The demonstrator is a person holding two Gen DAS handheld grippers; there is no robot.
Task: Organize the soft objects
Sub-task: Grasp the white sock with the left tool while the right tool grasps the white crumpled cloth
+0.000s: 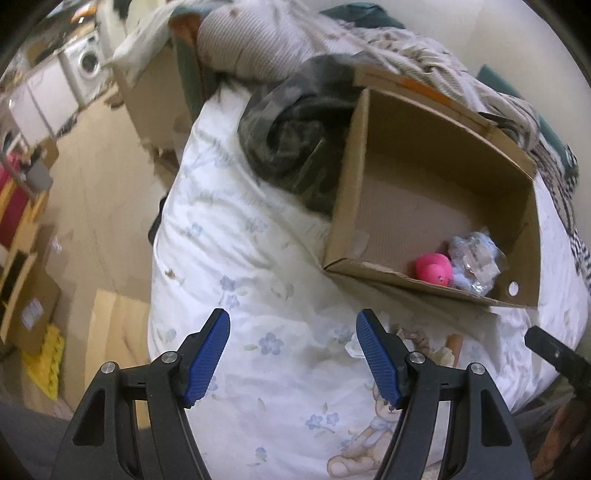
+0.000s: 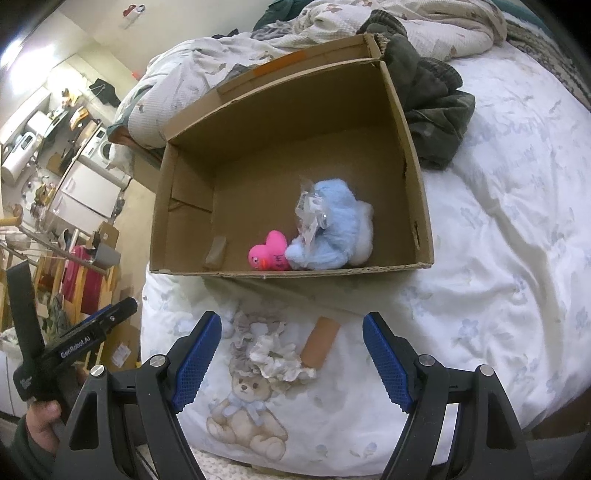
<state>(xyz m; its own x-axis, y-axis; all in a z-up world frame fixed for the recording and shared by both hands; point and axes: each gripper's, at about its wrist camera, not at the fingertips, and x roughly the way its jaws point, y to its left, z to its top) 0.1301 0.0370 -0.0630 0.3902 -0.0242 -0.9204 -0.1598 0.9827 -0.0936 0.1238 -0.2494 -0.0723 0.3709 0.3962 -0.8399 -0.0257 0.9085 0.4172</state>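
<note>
An open cardboard box [image 2: 413, 177] lies on a white flowered duvet [image 2: 498, 277]. In it sit a pink rubber duck [image 2: 267, 254] and a blue fluffy toy [image 2: 332, 229] with a clear plastic wrapper. Both also show in the left wrist view: the duck [image 1: 434, 269] and the blue toy [image 1: 474, 262]. A grey and cream soft scrunchie [image 2: 269, 350] and a brown cardboard tube [image 2: 319, 341] lie on the duvet in front of the box. My right gripper [image 2: 291, 332] is open just above them. My left gripper [image 1: 293, 330] is open and empty above the duvet.
A dark green garment [image 2: 432, 99] lies beside the box, also in the left wrist view [image 1: 295, 136]. Crumpled blankets [image 2: 406, 22] fill the back of the bed. The left gripper's body [image 2: 74, 339] is at the bed's left edge. Boxes and clutter [image 1: 29, 295] cover the floor.
</note>
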